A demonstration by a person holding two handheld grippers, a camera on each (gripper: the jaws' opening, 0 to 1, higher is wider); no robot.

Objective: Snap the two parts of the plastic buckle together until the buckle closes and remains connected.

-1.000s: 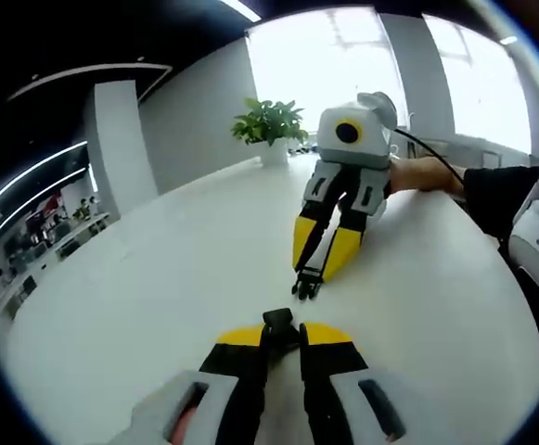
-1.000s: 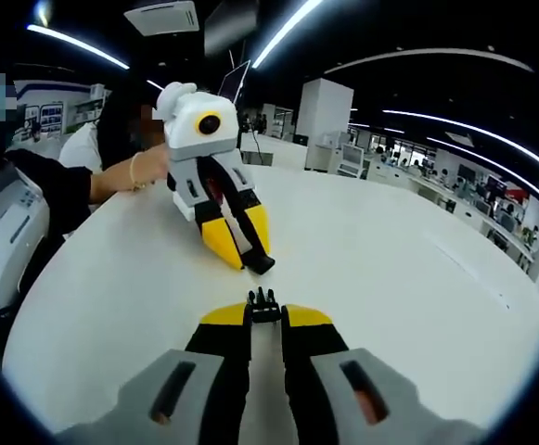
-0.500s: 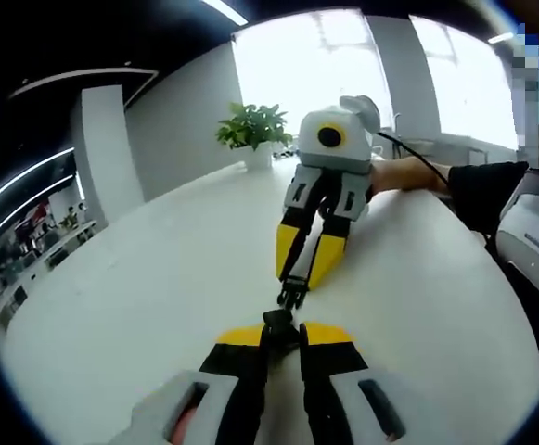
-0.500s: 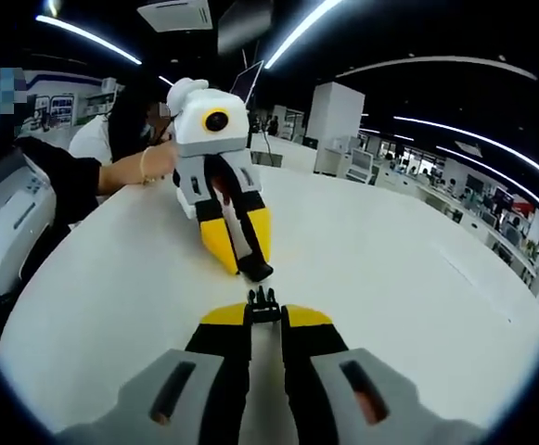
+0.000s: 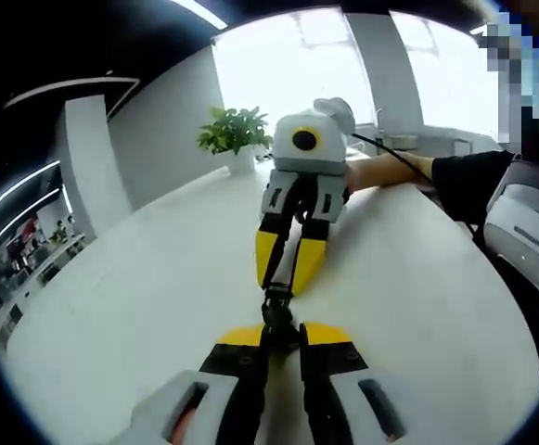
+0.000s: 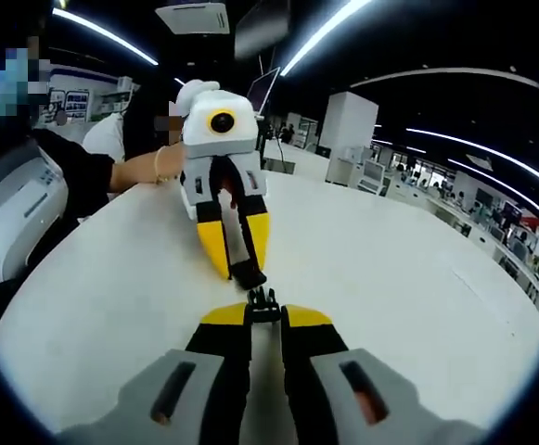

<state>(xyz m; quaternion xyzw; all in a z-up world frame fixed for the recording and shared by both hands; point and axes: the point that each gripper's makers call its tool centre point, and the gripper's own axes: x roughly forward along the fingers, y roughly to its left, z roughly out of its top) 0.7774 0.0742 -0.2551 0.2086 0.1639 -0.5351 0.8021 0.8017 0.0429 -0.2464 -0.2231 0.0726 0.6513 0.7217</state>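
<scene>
On a round white table, two handheld grippers face each other tip to tip, each clamping one black half of a plastic buckle. In the left gripper view, the left gripper rises from the bottom edge with its yellow-tipped jaws drawn close together on the socket half of the buckle, a small black piece that sticks out just past the tips. Directly beyond it the right gripper comes in from the far side, jaws narrow, and the black piece it carries meets the socket half; whether the two are touching or already seated I cannot tell from this angle. A hand and a dark sleeve reach in behind that gripper, and a potted plant stands at the far rim of the table before bright windows. In the right gripper view, the right gripper has its jaws pinched on the pronged half of the buckle, whose black teeth point away from the camera. The left gripper comes down from the upper left with its own black piece just beside those prongs, the tips nearly in line. A hand with a bracelet holds its white body. A white machine sits at the left edge of the table, and rows of office desks stretch across the background.
</scene>
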